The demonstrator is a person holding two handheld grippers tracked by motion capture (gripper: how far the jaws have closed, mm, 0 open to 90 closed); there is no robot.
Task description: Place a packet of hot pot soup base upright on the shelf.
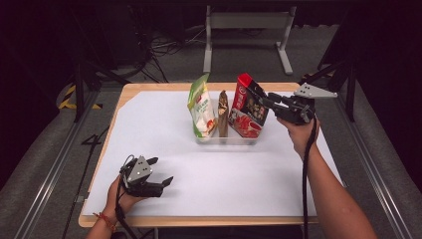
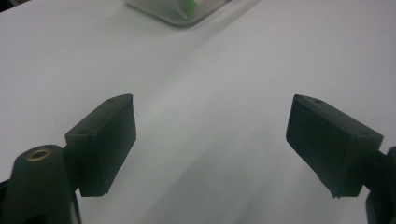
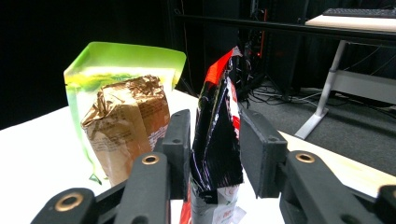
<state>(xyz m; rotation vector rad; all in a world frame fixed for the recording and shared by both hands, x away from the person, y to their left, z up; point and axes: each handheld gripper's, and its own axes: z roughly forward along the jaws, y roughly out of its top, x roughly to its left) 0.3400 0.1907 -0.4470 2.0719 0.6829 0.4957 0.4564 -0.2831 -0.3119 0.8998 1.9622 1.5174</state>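
Right gripper view looks along the right gripper (image 3: 212, 154), whose jaws flank the red snack bag (image 3: 217, 135) with slight gaps, not pinching it; that bag stands in the clear tray (image 1: 226, 141). Left gripper (image 1: 161, 172) rests spread over the white table (image 1: 224, 179)

Print on the red bag (image 1: 247, 107) and green bag (image 1: 201, 107) is too small to read.

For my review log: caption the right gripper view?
Red packet between the parted fingers, brown bag and green bag behind.
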